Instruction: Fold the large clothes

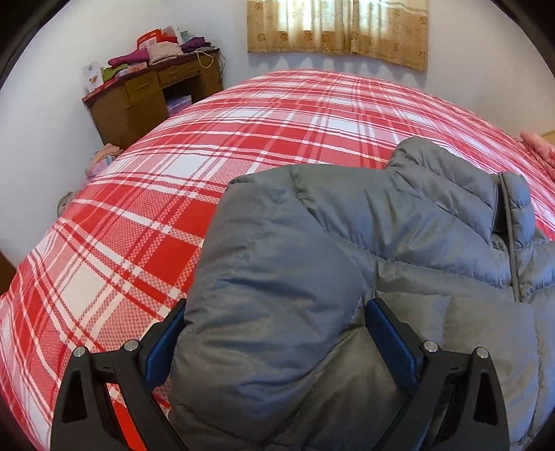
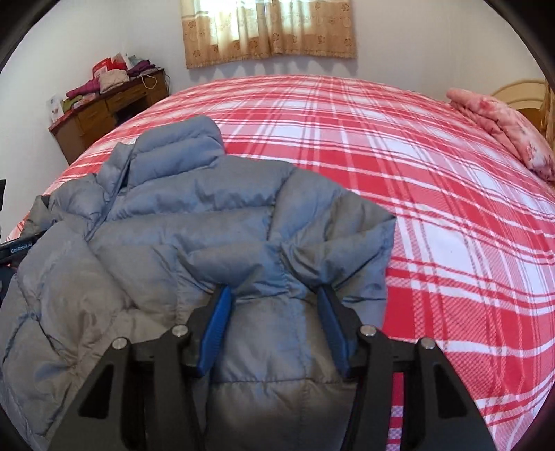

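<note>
A grey puffer jacket (image 1: 399,243) lies on a bed with a red and white plaid cover (image 1: 225,138). Its collar points toward the far wall. My left gripper (image 1: 274,312) is wide open, its blue-padded jaws on either side of the folded-in left sleeve. In the right wrist view the jacket (image 2: 166,222) fills the lower left, and my right gripper (image 2: 275,295) is open, jaws straddling the bunched fabric of the right sleeve. The cover (image 2: 433,173) stretches away to the right. Neither gripper pinches the cloth.
A brown wooden desk (image 1: 145,100) piled with clothes and boxes stands at the far left wall. A beige curtain (image 1: 336,27) hangs on the far wall. A pink floral pillow (image 2: 506,128) lies at the bed's right edge.
</note>
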`<state>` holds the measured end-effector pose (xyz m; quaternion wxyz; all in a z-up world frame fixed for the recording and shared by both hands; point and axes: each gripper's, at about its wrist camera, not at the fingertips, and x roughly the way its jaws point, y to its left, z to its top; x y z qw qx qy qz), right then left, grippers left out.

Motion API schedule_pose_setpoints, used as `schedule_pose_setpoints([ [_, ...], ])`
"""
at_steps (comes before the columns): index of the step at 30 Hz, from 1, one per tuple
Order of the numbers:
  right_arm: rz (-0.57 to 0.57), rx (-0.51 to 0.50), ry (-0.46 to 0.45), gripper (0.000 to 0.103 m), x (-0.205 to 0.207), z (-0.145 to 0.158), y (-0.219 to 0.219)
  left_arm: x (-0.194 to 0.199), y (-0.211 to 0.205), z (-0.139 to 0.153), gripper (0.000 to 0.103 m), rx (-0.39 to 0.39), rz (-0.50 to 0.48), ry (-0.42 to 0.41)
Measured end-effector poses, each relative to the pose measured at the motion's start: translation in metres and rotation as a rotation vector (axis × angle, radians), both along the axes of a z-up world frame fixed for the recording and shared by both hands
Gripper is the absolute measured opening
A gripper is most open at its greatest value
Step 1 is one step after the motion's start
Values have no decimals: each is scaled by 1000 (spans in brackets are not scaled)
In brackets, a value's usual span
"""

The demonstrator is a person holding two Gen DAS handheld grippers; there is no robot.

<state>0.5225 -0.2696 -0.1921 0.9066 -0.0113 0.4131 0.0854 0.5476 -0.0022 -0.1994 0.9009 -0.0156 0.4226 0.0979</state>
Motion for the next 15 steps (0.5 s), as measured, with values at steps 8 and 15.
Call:
schedule_pose_setpoints([
  [8, 0, -13, 0, 56, 0, -2, 3, 4, 0, -4, 102, 7, 10, 23],
  [15, -3, -39, -9, 56, -1, -4, 7, 6, 2, -5, 102, -15, 8, 31],
])
